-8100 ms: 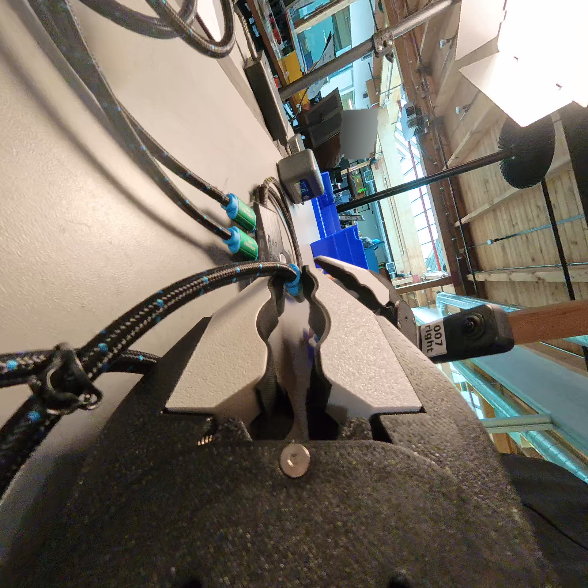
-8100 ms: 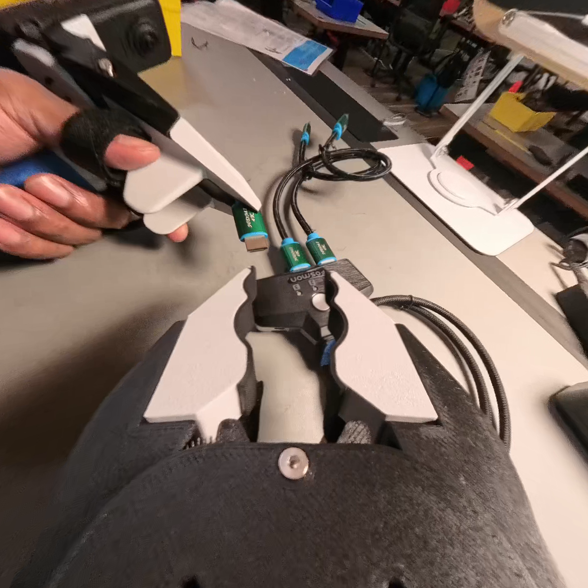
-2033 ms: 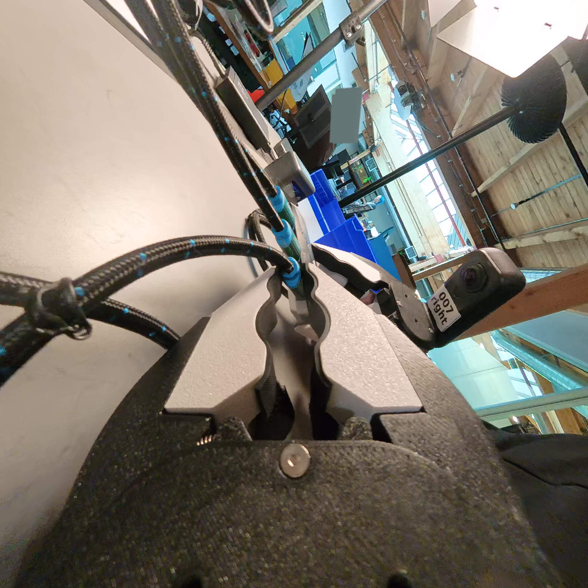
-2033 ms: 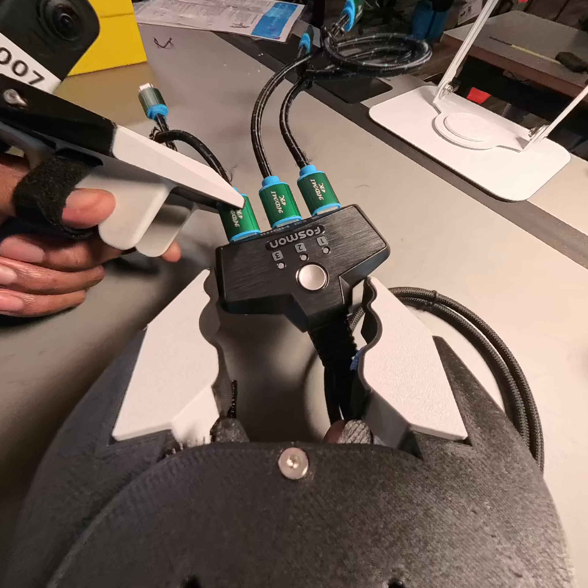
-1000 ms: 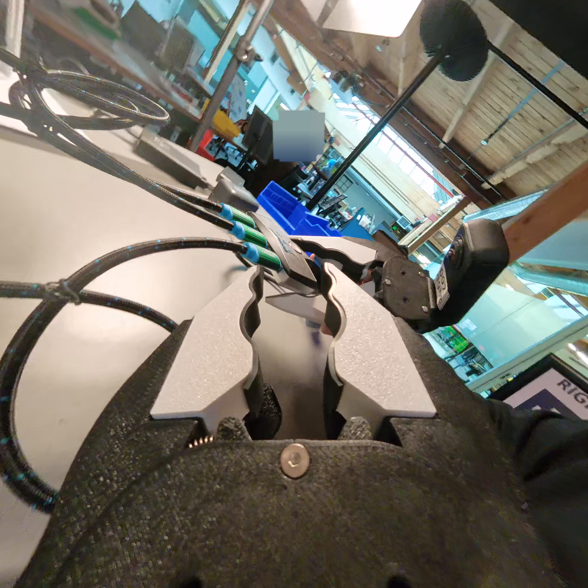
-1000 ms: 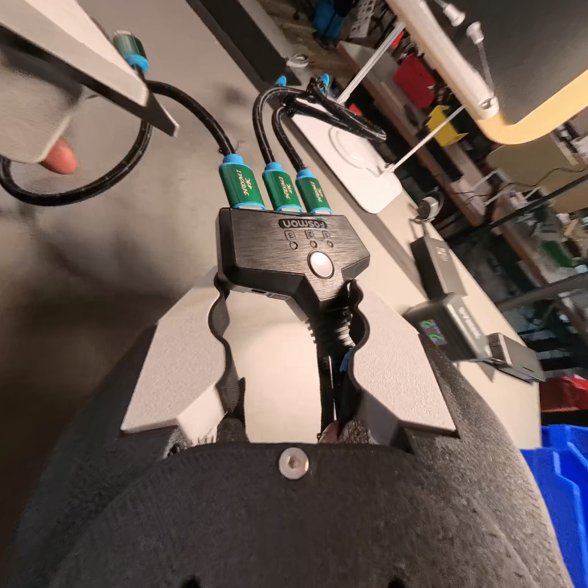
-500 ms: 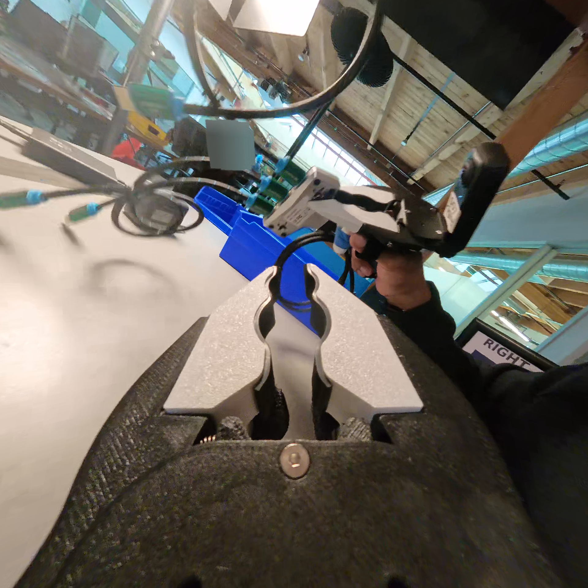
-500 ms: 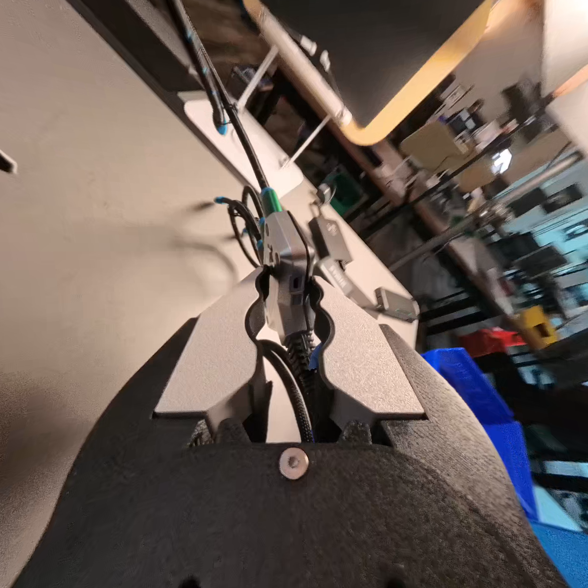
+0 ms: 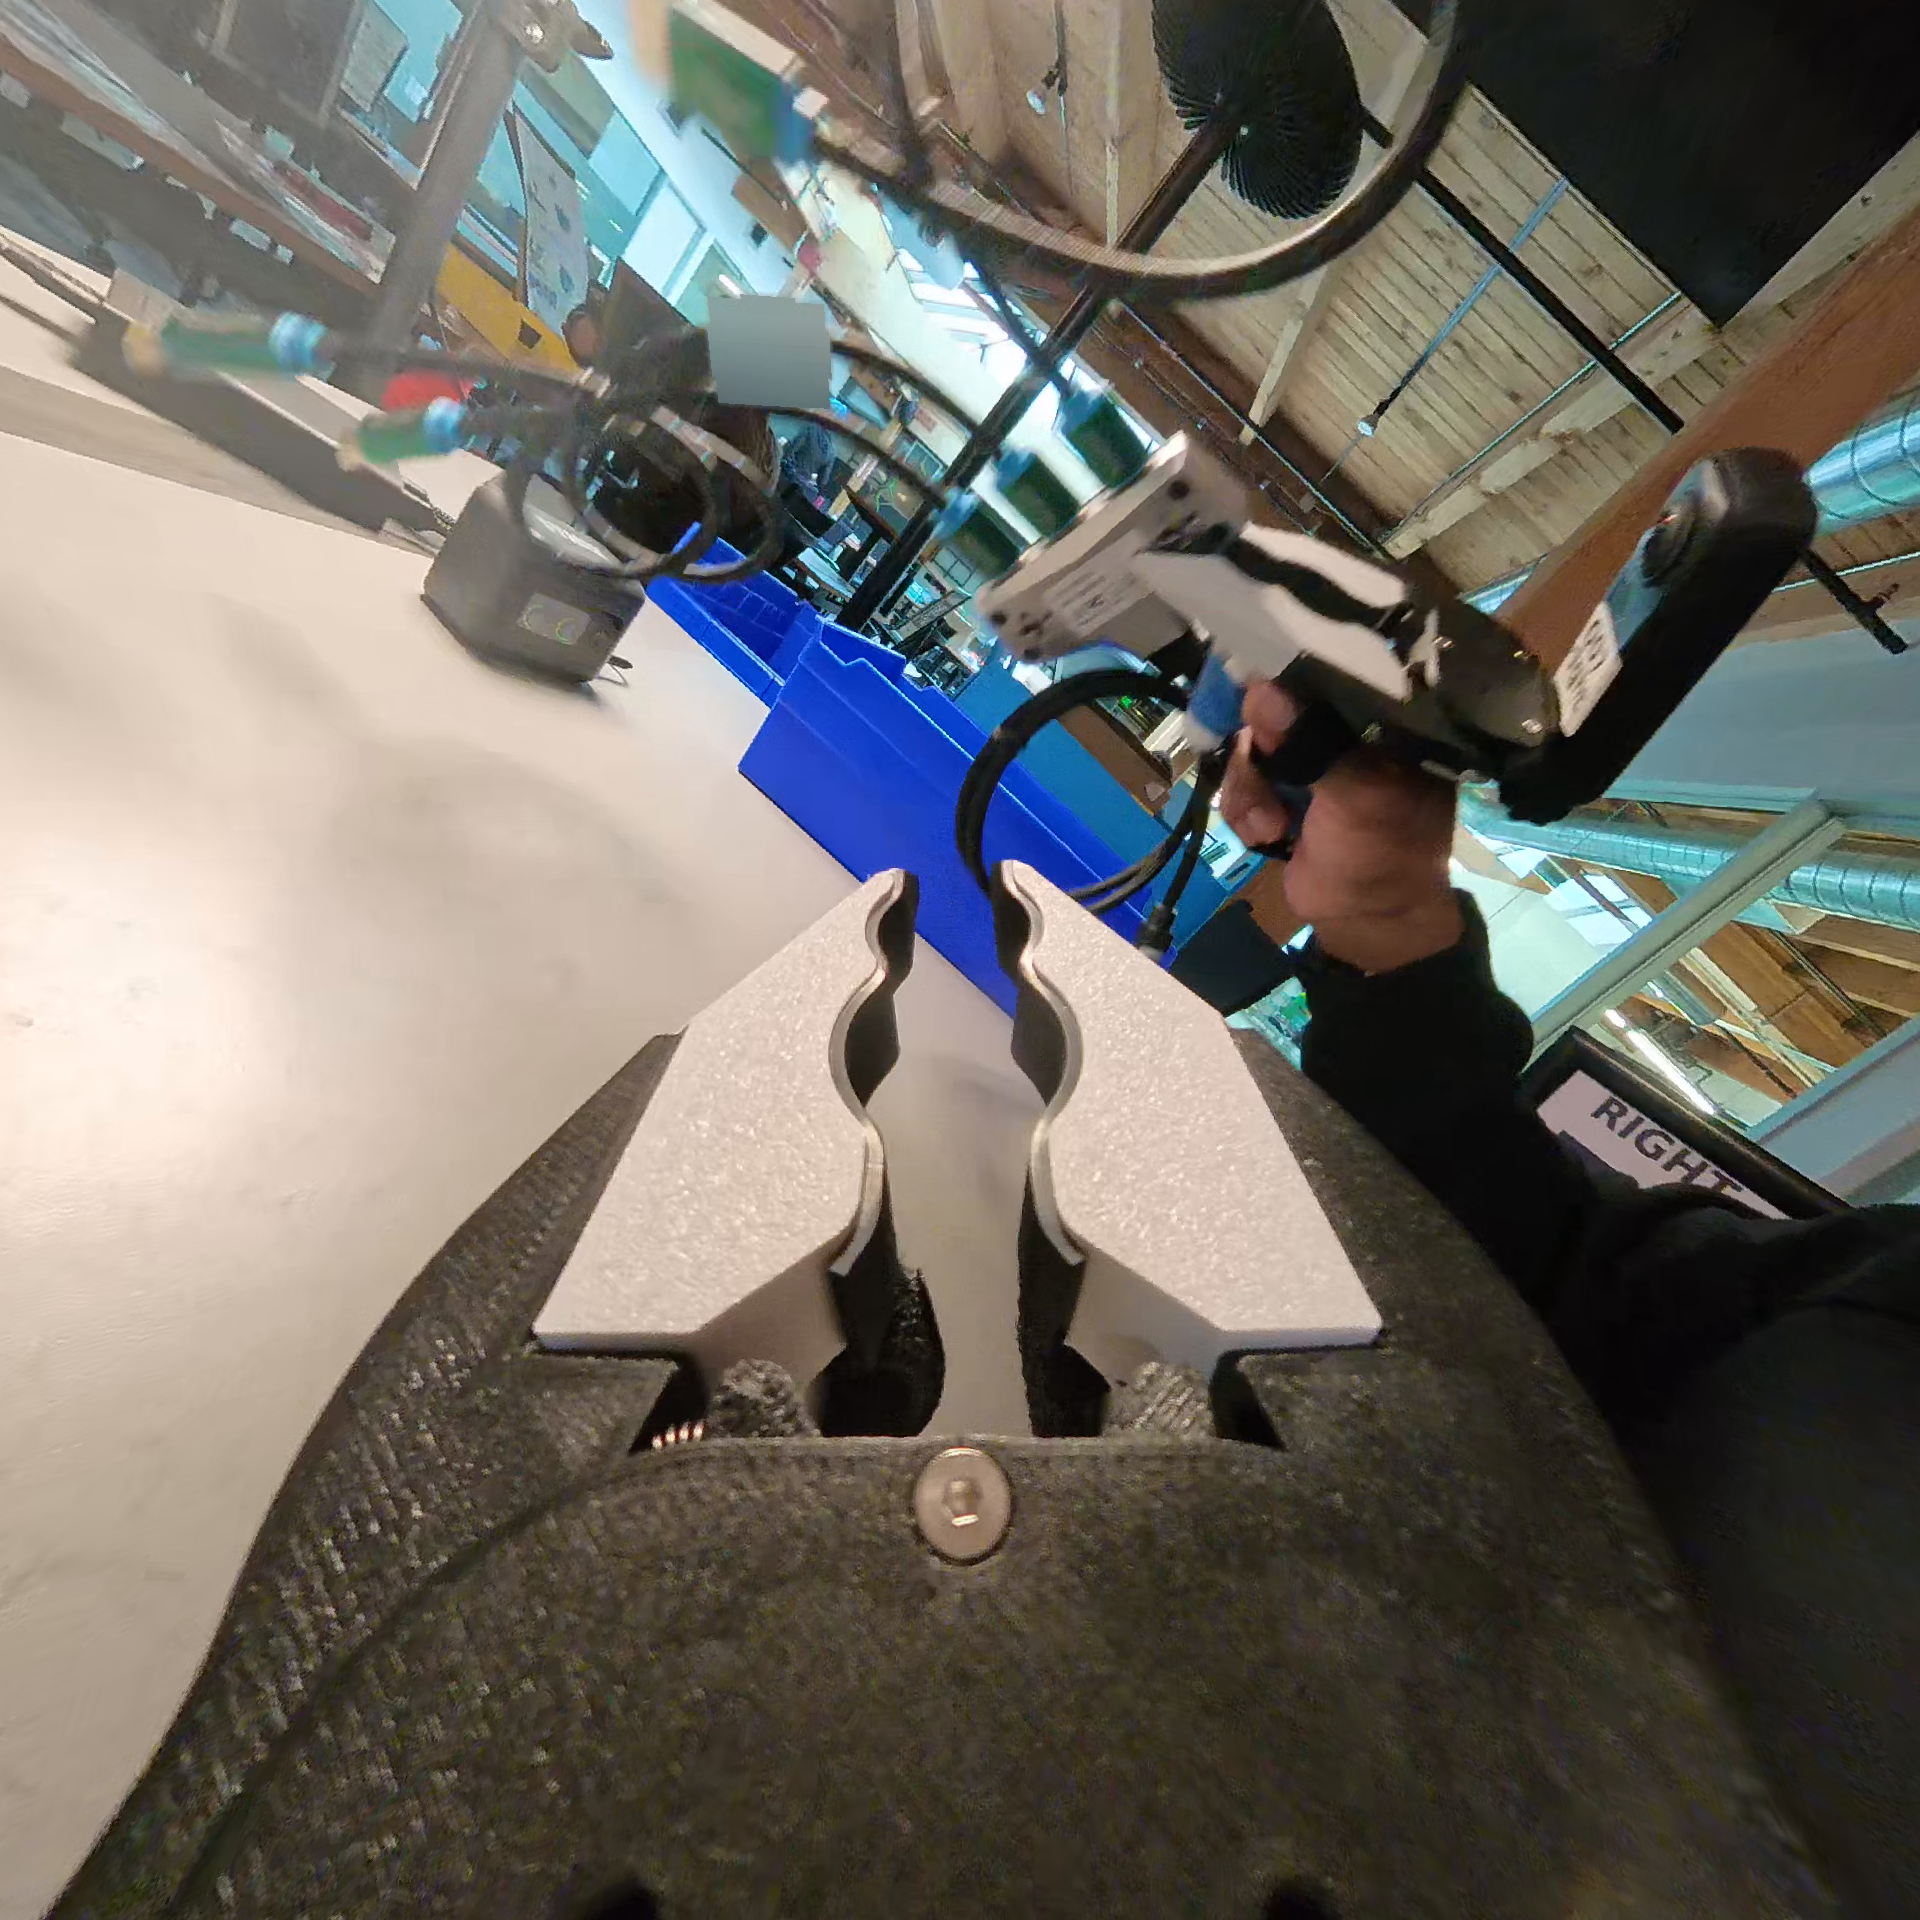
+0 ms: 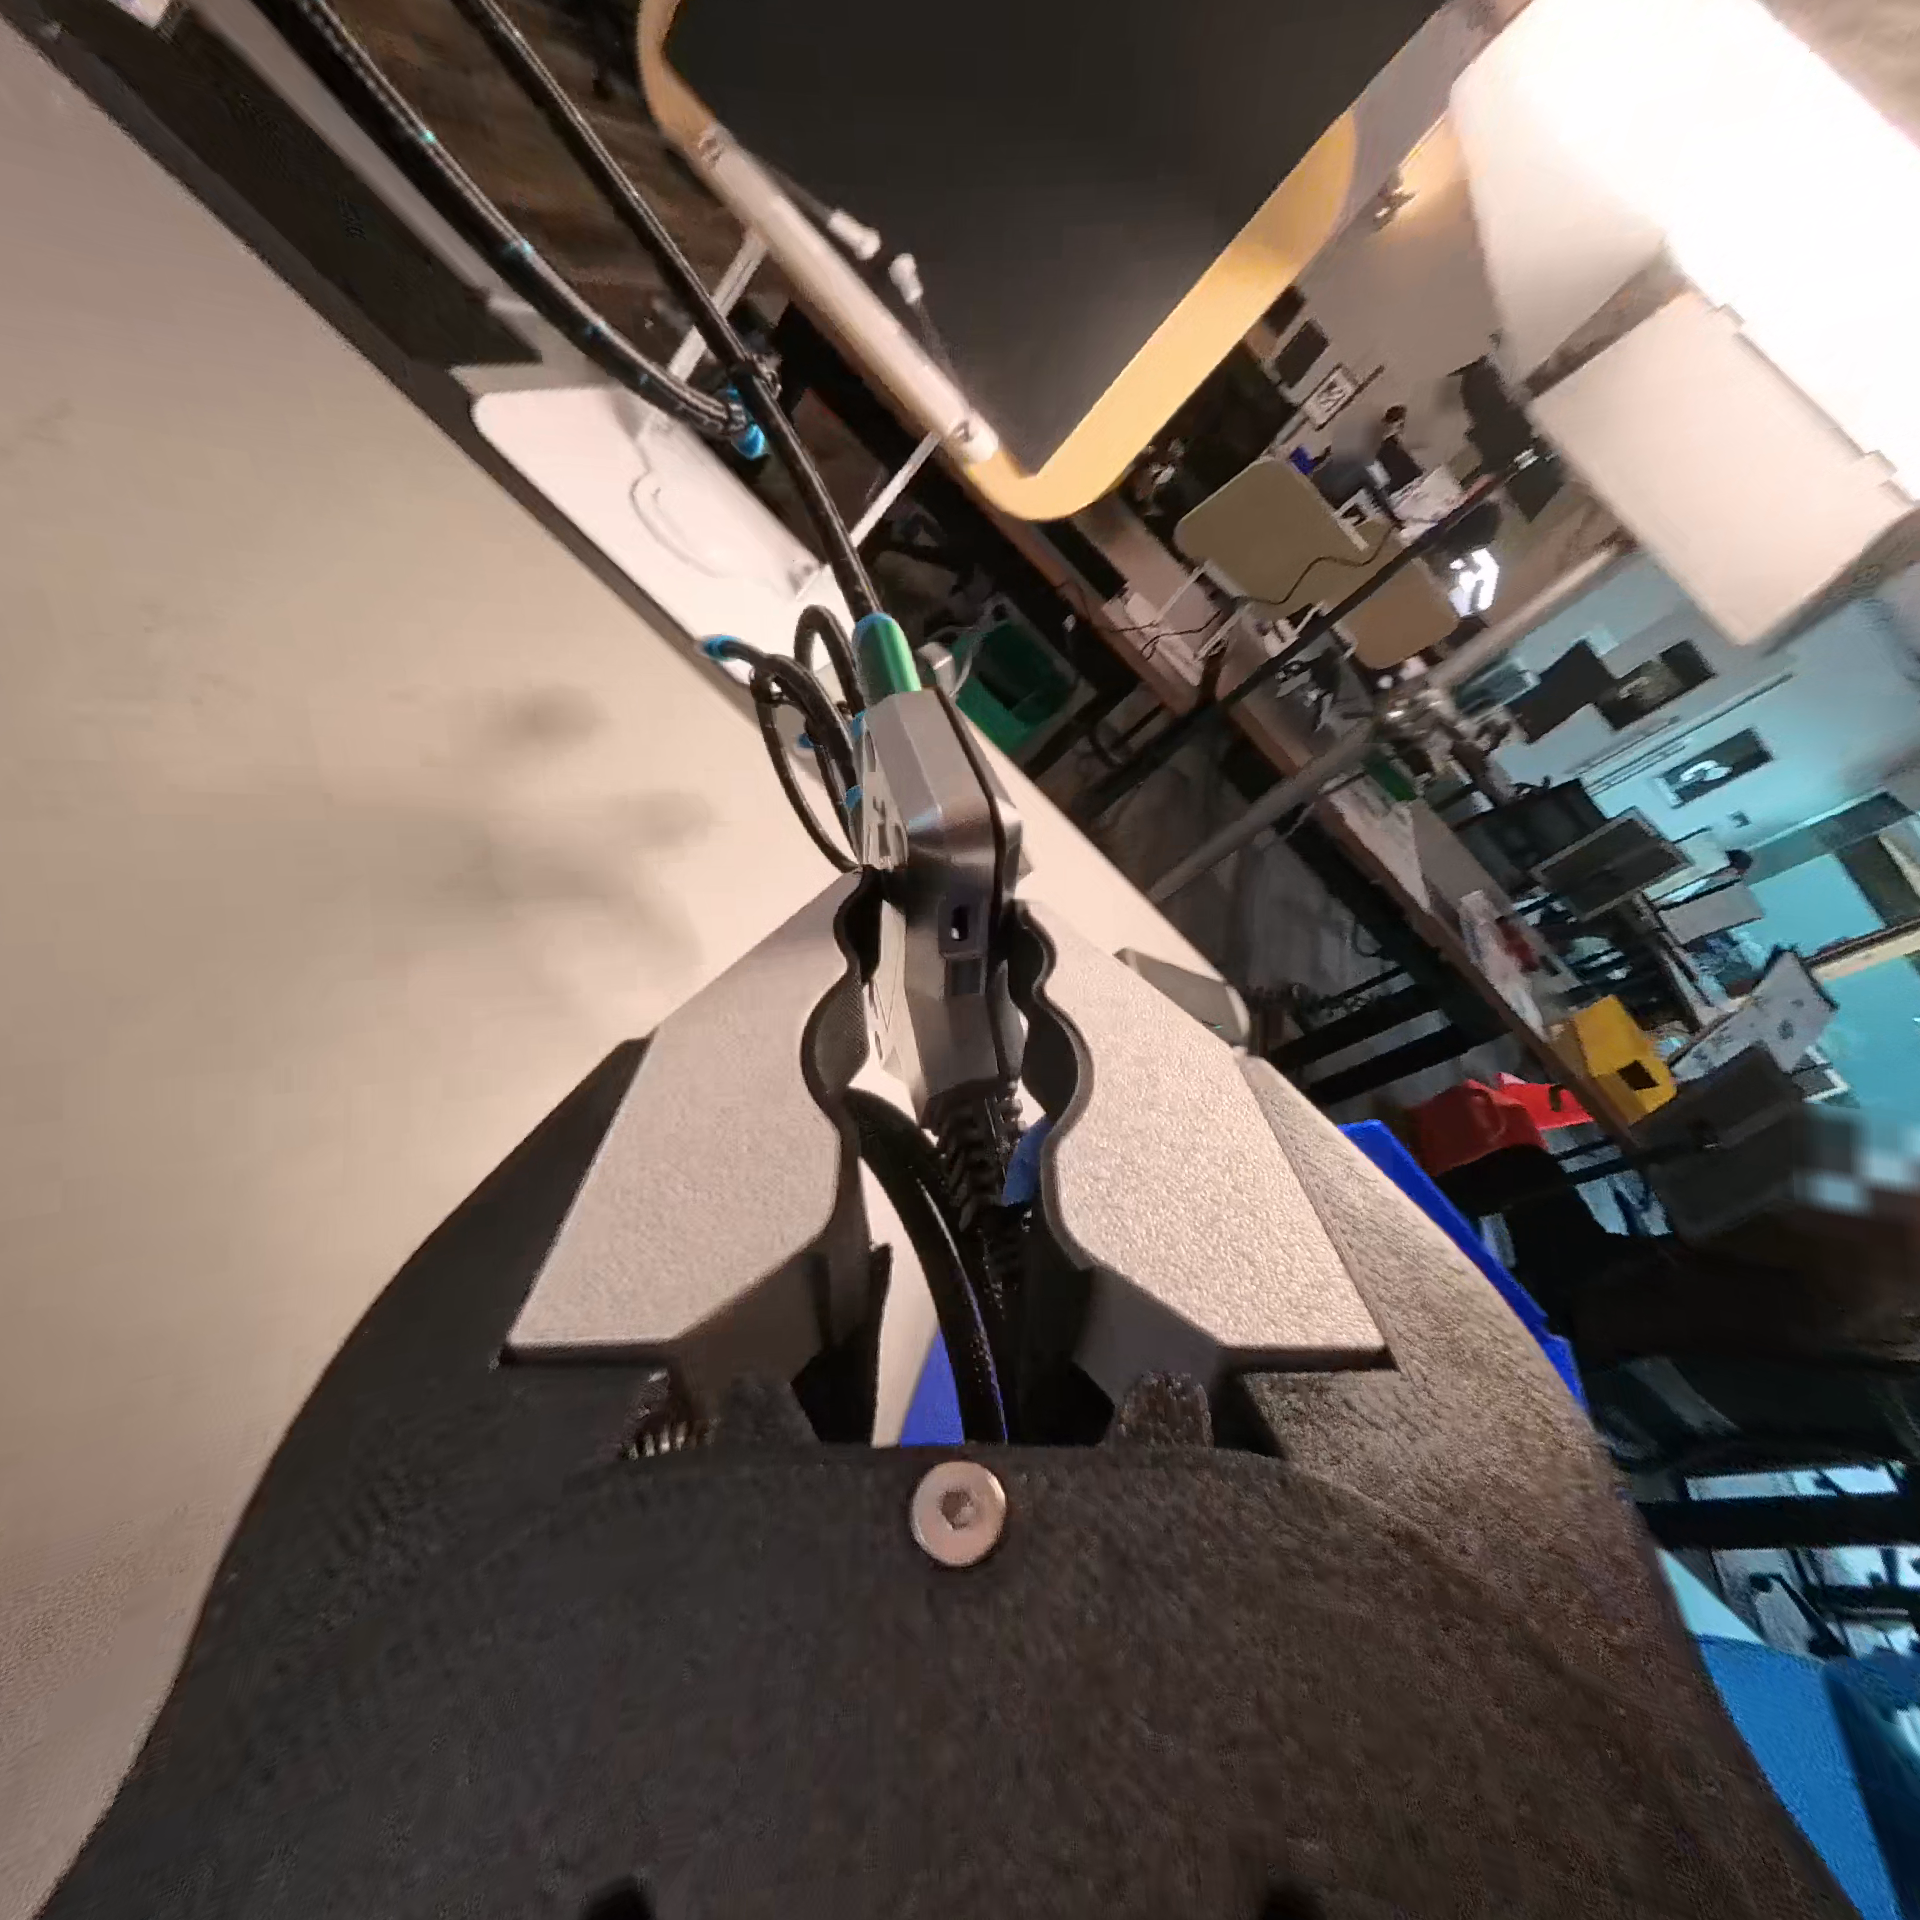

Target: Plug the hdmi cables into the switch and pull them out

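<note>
My right gripper [image 10: 935, 914] is shut on the black HDMI switch [image 10: 930, 800], held on edge between the jaws with its own braided cable running back through them. A green plug [image 10: 883, 655] sits in the switch's far end. In the left wrist view the right gripper [image 9: 1195, 582] holds the switch [image 9: 1081, 582] high above the table, with cables [image 9: 1195, 260] looping overhead. Two loose green plugs [image 9: 405, 431] dangle in the air at the left. My left gripper [image 9: 951, 883] is empty, with only a narrow gap between its jaws, low over the table [image 9: 312, 935].
A dark grey box device [image 9: 530, 603] stands on the table ahead. Blue bins [image 9: 883, 748] sit at the table's right edge. A hand [image 9: 1340, 831] holds the right gripper. A white lamp base [image 10: 644, 488] lies at the table's far side. The grippers' ends are close to 20 cm from one another.
My right gripper lifted the switch with all three cables off the table and turned it on edge. My left gripper let go of the plug, drew back and narrowed its jaws.
</note>
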